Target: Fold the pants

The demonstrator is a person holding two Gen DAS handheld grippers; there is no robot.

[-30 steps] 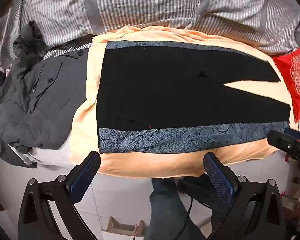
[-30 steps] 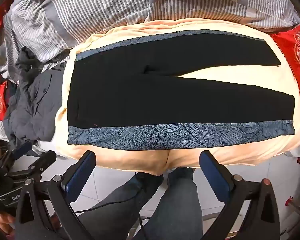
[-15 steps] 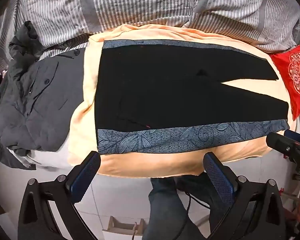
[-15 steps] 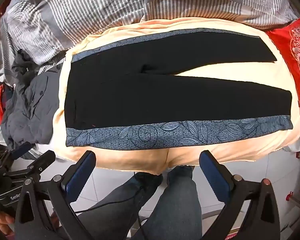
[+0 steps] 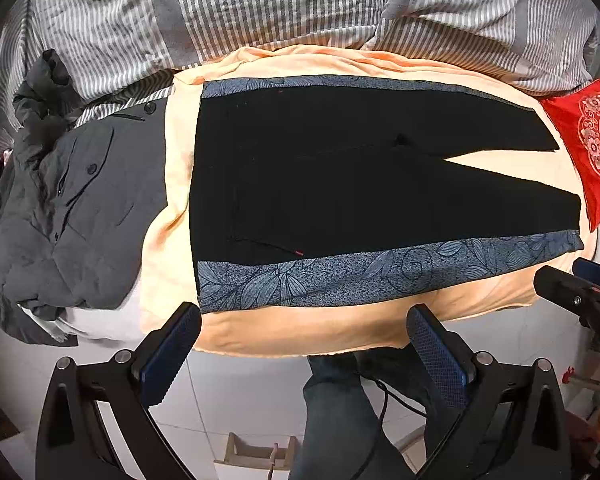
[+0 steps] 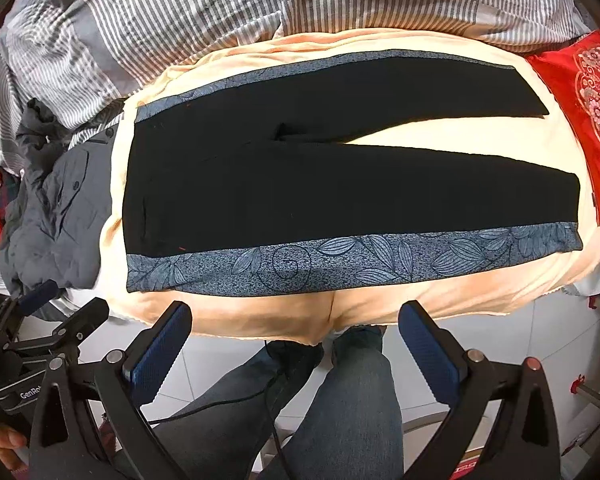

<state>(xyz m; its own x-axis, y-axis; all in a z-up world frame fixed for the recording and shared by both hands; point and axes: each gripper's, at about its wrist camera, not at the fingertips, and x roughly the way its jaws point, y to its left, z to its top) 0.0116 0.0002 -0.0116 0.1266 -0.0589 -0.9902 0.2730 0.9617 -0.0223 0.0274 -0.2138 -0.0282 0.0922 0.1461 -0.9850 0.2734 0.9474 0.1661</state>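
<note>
Black pants (image 5: 340,184) with blue leaf-patterned side bands lie flat on a peach blanket (image 5: 300,332) on the bed, waist to the left, legs spread in a narrow V to the right. They also show in the right wrist view (image 6: 340,188). My left gripper (image 5: 304,344) is open and empty, held off the bed's front edge below the near side band (image 5: 380,272). My right gripper (image 6: 296,340) is open and empty, also in front of the bed edge, below the near band (image 6: 340,260).
A dark grey jacket (image 5: 72,208) is heaped left of the pants. A striped duvet (image 5: 280,4) lies behind. A red cushion (image 5: 592,148) sits at the right. The person's jeans-clad legs (image 6: 352,400) and a cable stand below over white floor tiles.
Both grippers have drifted slightly; the view of the bed has shifted a little. The pants have not moved and both grippers stay open.
</note>
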